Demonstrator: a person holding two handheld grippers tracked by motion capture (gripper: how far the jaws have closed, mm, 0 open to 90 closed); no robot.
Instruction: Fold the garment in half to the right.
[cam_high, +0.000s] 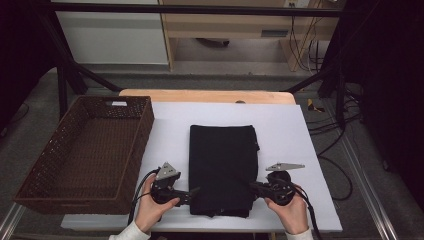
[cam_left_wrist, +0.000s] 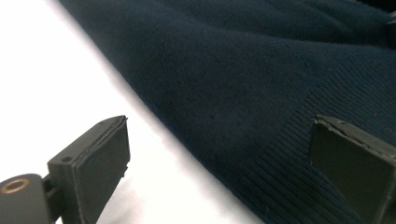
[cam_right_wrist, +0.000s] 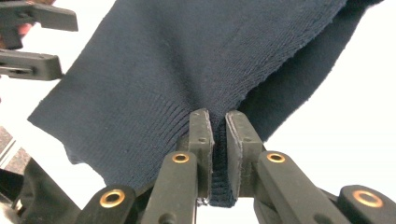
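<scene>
sweater lies folded on the white sheet in the middle of the table, long side running away from the person. right gripper has its jaws squeezed tight on the near right corner hem of the sweater. left gripper sits at the near left corner with its jaws wide apart, and the cloth edge runs between them, one jaw over the sheet and one over the ribbed hem, not pinched yet. both hands are at the near end, one on each side. brown basket stands to the left, close by and open on top. nothing blocks the way to it.
</scene>
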